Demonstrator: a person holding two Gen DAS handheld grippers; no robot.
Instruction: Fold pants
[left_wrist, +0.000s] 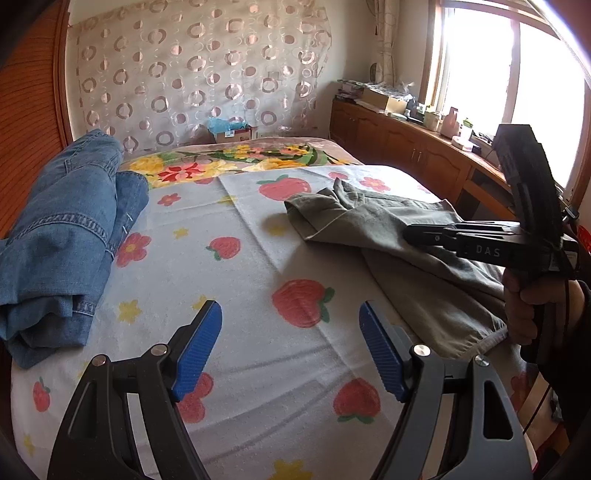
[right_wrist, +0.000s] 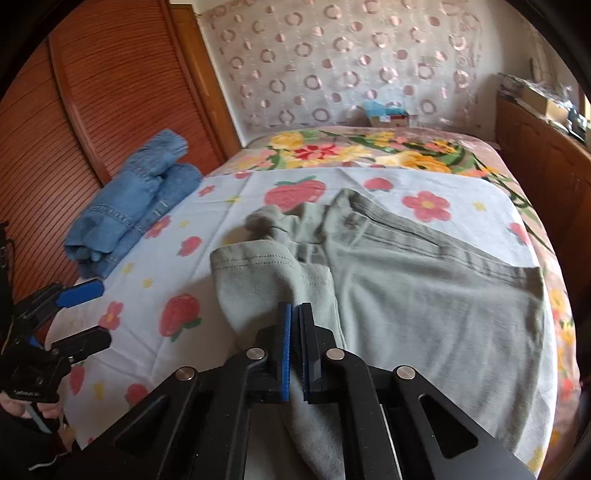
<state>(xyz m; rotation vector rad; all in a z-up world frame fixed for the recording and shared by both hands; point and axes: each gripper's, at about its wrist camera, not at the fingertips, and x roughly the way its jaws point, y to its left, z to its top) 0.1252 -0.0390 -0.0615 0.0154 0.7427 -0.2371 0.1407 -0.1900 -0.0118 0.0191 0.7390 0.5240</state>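
My right gripper (right_wrist: 295, 314) has its blue pads pressed together on a fold of the grey-green pants (right_wrist: 424, 295), pinching the cloth near a stitched hem. The pants lie on the strawberry-print sheet (right_wrist: 192, 295), long axis running from my jaws at 6 o'clock out toward 1 o'clock, the hemmed leg end doubled over toward 11 o'clock. My left gripper (left_wrist: 291, 347) hangs over bare sheet, jaws wide apart, nothing between them. Folded blue jeans (right_wrist: 136, 206) sit at 10 o'clock, well apart.
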